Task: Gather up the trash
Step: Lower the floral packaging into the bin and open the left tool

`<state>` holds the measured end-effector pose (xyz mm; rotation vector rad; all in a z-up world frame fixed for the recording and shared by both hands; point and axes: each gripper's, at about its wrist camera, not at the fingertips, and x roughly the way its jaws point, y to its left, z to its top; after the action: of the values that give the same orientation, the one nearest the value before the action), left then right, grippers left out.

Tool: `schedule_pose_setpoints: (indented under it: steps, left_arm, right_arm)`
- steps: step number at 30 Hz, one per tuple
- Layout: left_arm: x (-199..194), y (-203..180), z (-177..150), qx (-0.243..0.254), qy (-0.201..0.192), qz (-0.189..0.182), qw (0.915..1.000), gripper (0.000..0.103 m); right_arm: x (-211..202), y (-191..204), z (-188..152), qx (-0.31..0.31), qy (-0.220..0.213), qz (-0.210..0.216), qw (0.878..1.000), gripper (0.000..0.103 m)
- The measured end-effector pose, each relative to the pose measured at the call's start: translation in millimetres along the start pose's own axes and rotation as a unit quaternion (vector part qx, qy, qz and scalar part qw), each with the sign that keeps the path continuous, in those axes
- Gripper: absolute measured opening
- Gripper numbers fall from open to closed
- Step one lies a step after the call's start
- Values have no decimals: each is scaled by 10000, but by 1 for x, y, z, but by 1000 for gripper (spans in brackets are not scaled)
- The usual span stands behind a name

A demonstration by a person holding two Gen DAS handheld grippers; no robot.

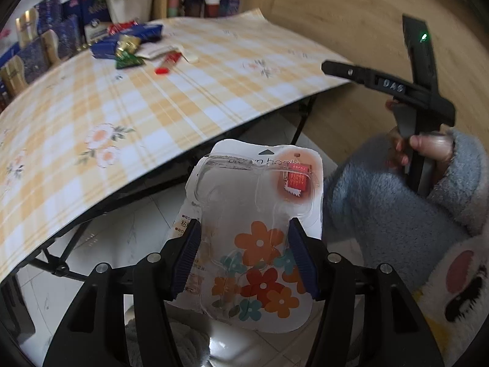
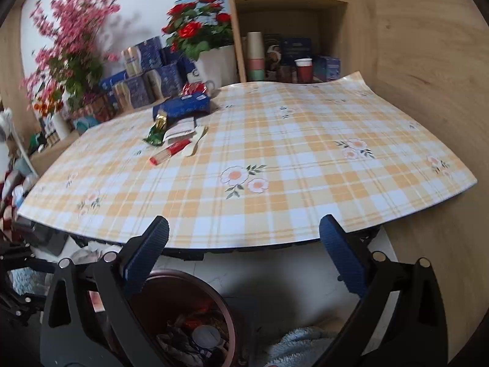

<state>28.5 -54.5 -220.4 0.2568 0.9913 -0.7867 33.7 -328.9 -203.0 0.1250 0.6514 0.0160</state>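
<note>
My left gripper (image 1: 244, 223) is shut on a clear blister pack (image 1: 259, 202) with a flowered card, its blue pads pressing both side edges. The pack hangs past the table's near edge, above the floor. My right gripper (image 2: 244, 221) stands open wide with nothing between its fingers, just off the table's front edge. Below it sits a round brown bin (image 2: 180, 293) with wrappers inside. Trash lies at the table's far left: a blue box (image 2: 183, 105), a green-and-gold wrapper (image 2: 157, 131), a red tube (image 2: 171, 151) and a white packet (image 2: 180, 130).
A yellow checked cloth covers the table (image 2: 275, 183). Blue boxes, flower pots (image 2: 211, 64) and a wooden shelf (image 2: 290, 0) with cups stand behind it. In the left wrist view a hand in a fluffy grey sleeve (image 1: 397, 202) grips the other tool's black handle (image 1: 418, 91). Folding table legs (image 1: 61, 263) stand underneath.
</note>
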Motion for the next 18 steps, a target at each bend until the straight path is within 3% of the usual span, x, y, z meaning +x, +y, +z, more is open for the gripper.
schedule_pose_setpoints:
  steps: [7, 18]
  left_arm:
    - [32, -1, 10, 131, 405, -180, 9989, 58]
    - [60, 16, 6, -313, 408, -194, 9985, 60]
  right_arm:
    - [0, -1, -2, 51, 22, -3, 10000, 97]
    - [4, -8, -1, 256, 82, -21, 9996, 97]
